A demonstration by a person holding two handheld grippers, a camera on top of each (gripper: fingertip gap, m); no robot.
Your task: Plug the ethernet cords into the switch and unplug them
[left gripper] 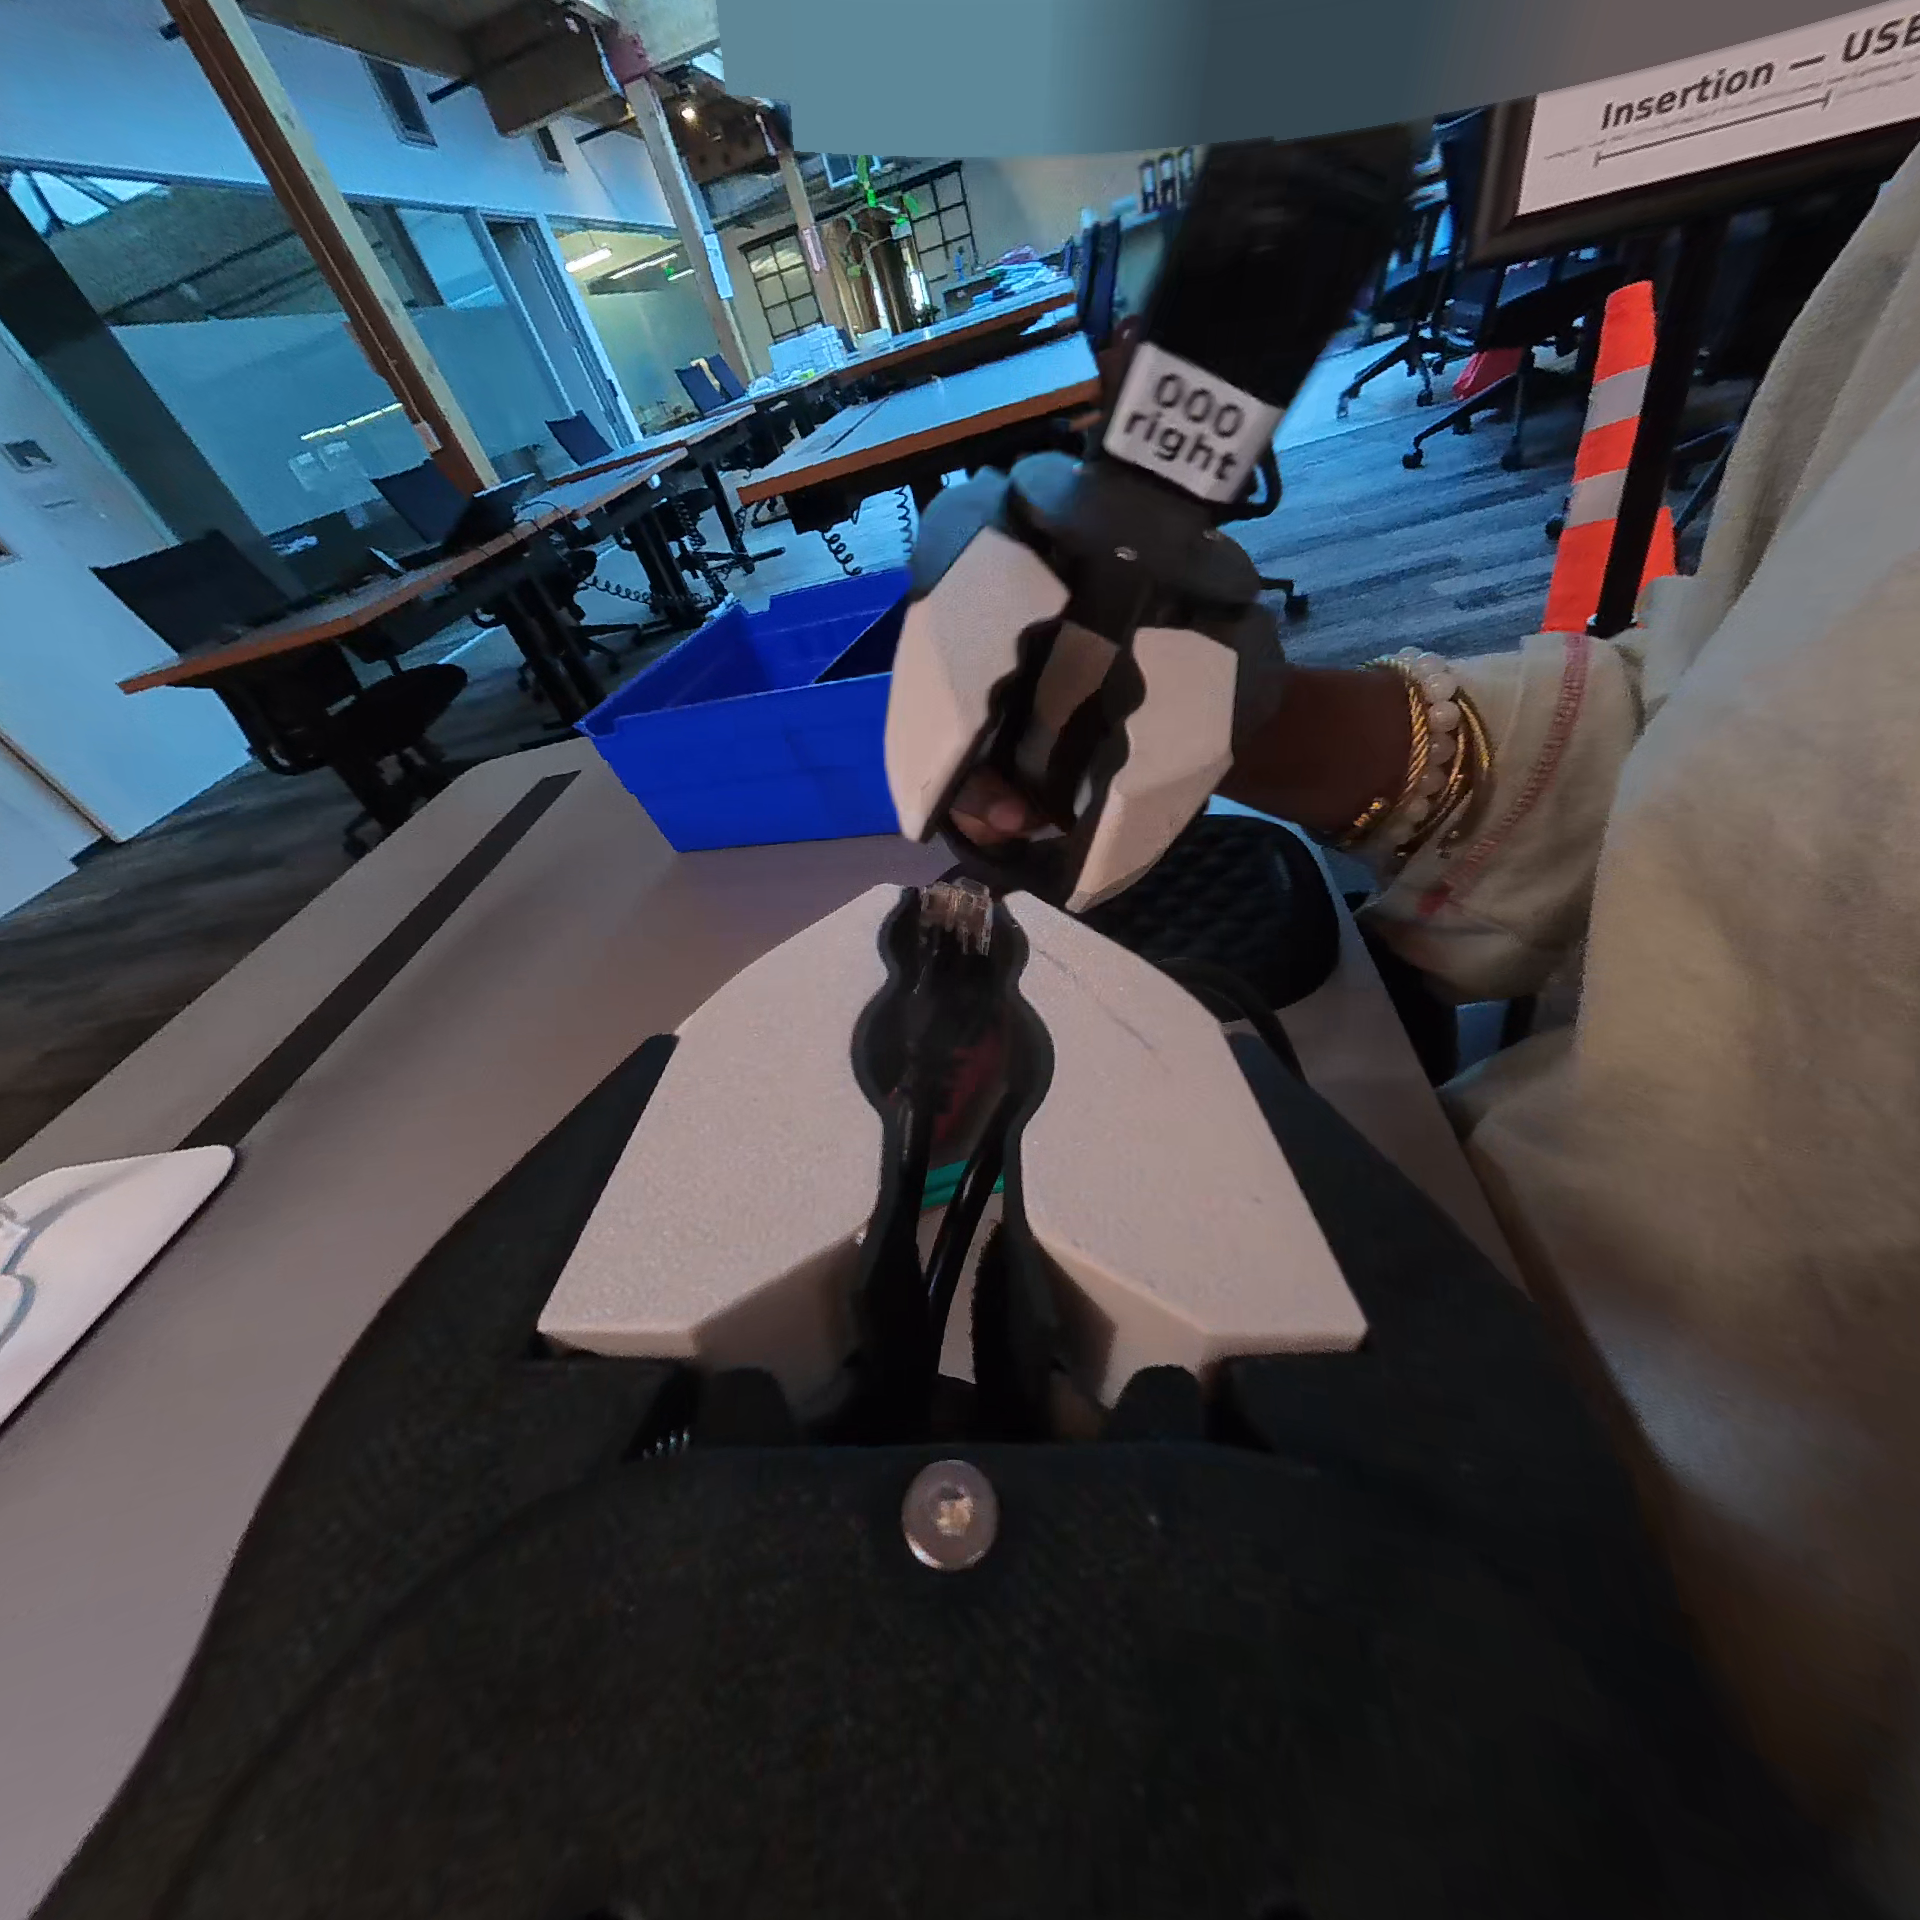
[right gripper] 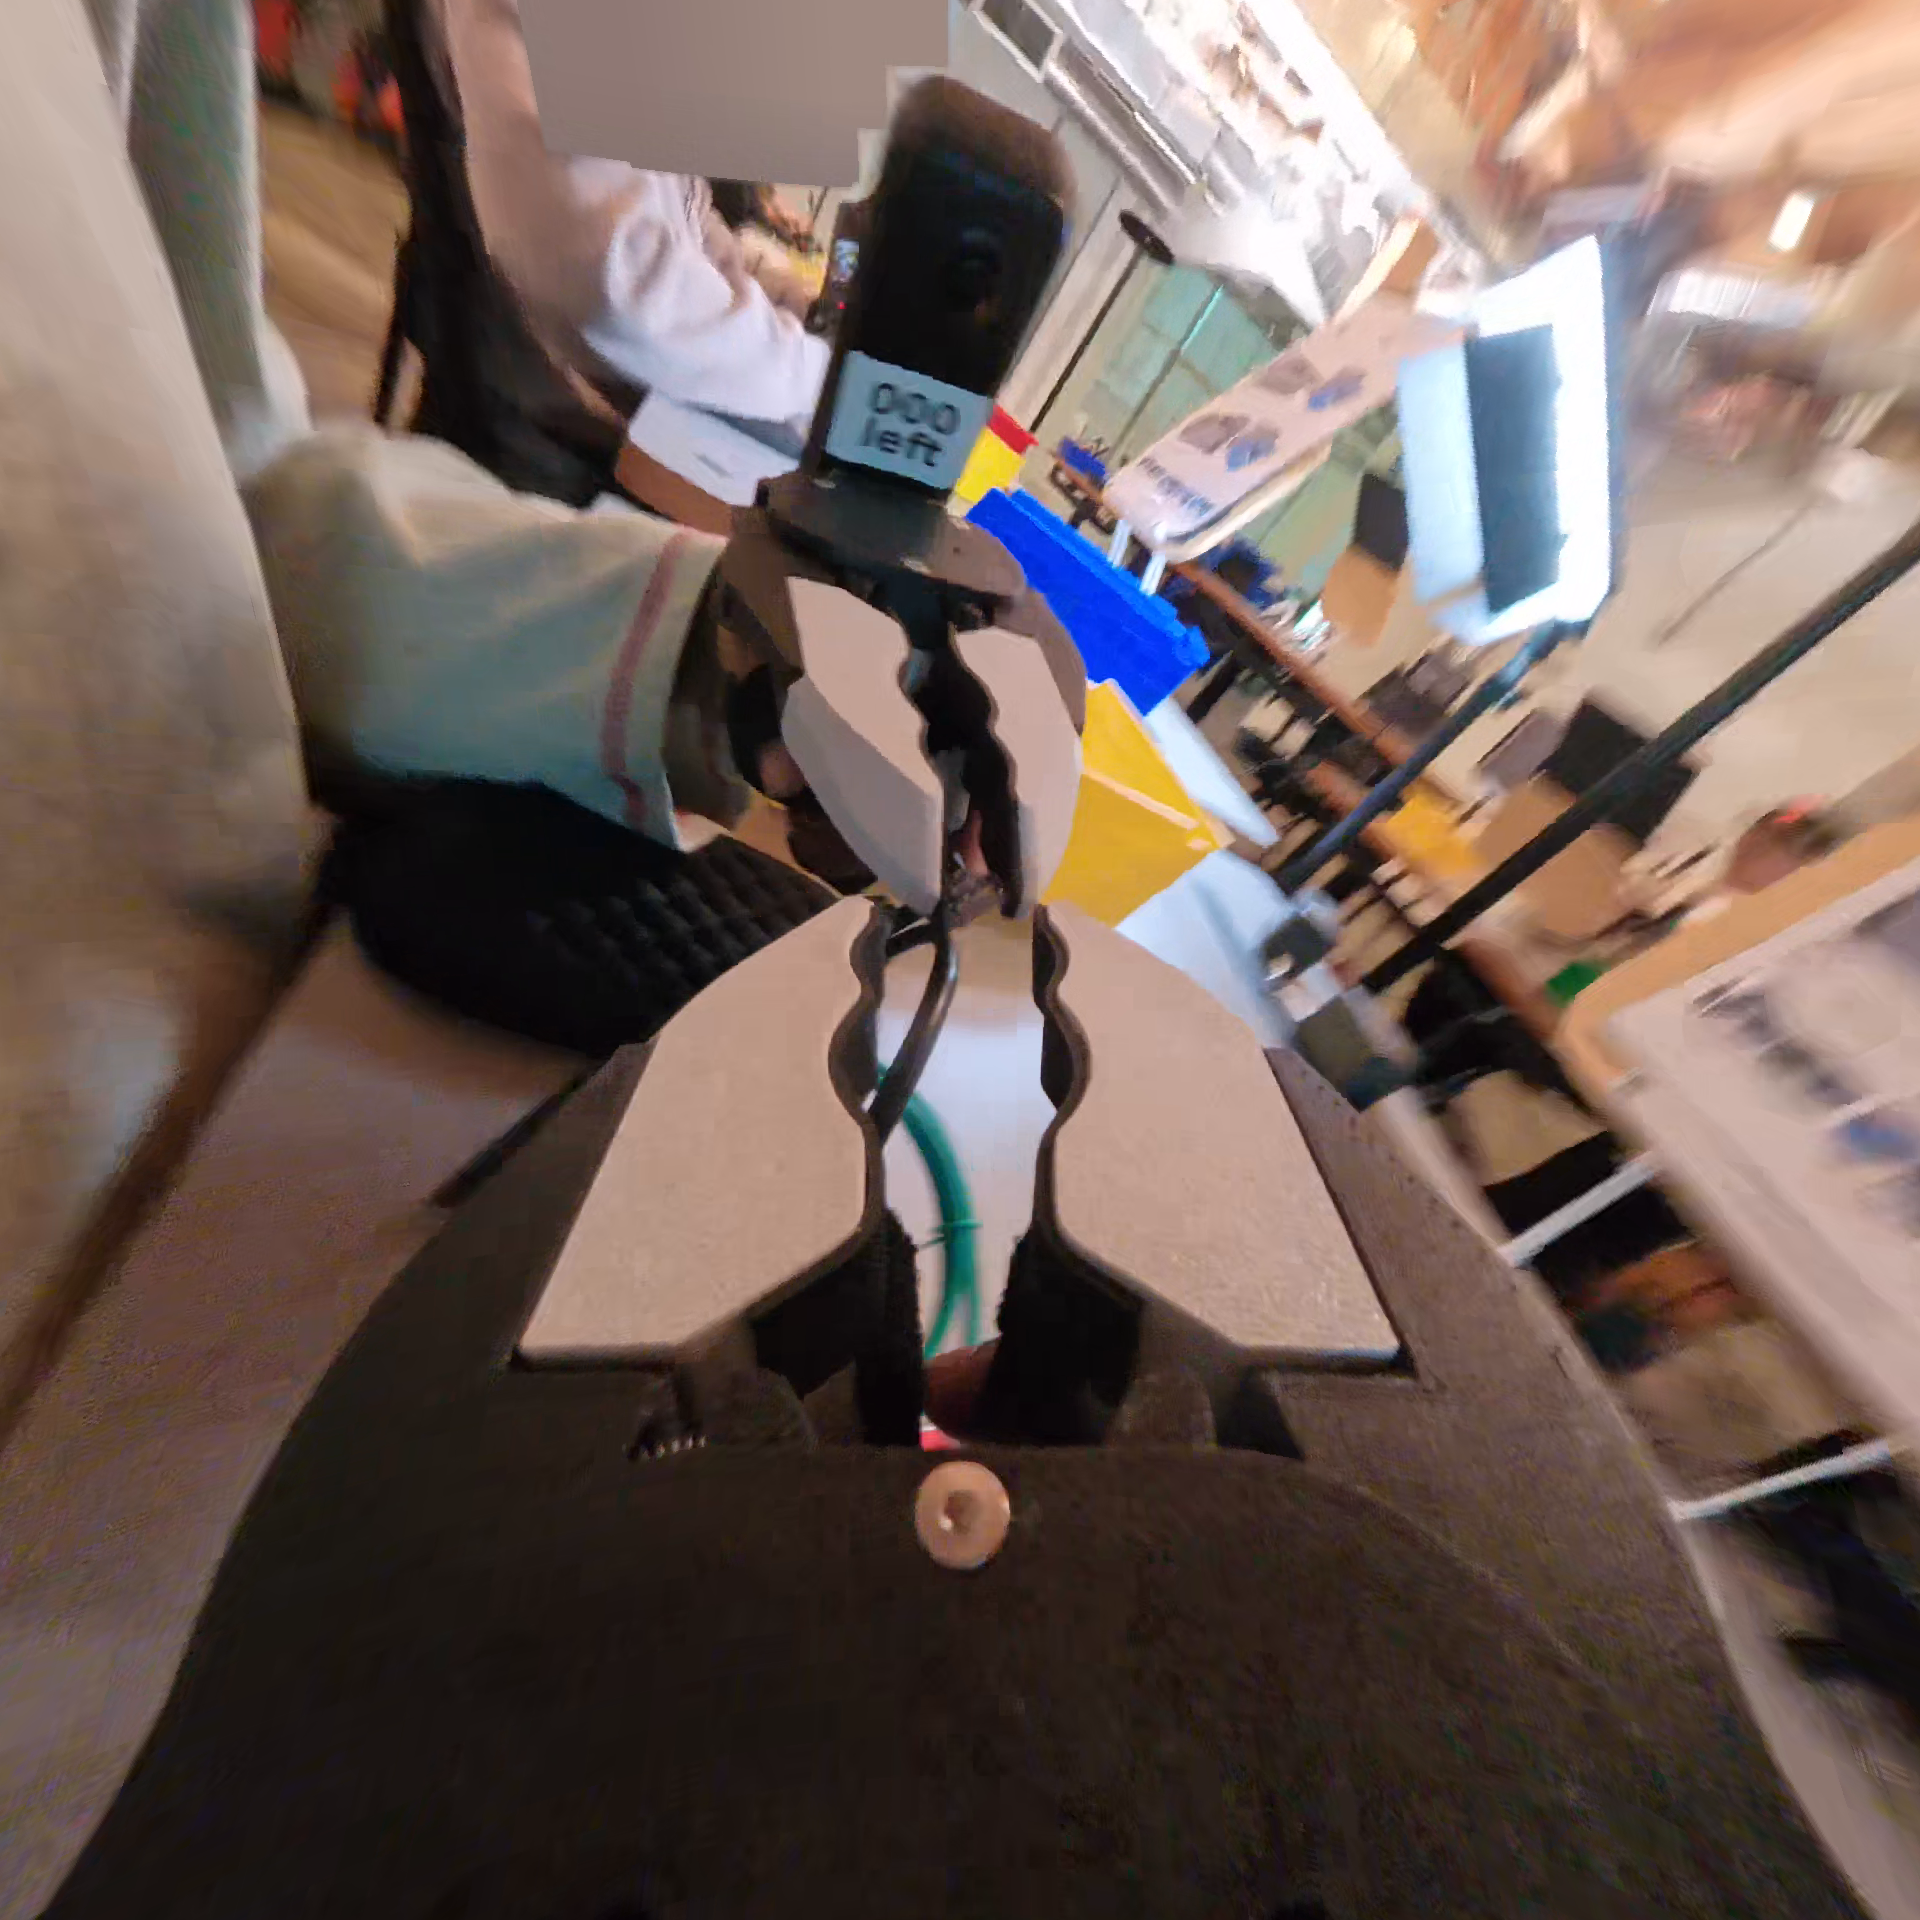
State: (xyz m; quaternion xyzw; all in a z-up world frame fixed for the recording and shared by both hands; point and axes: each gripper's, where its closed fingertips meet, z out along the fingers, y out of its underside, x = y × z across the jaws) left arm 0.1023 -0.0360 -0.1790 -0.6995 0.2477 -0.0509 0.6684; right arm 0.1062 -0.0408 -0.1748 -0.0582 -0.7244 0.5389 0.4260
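Clear ridged plug [left gripper: 958, 914] in left tool [left gripper: 951, 920].

Blue plastic bin [left gripper: 748, 727] set on grey tabletop [left gripper: 436, 997], orange-and-white striped traffic cone [left gripper: 1610, 457] seen beyond, yellow plastic bin [right gripper: 1127, 810] placed nearby

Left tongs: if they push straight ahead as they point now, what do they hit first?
Most likely the right tongs, facing them tip to tip just past the clear plug the left tongs hold. The gap looks slim, though depth is unclear.
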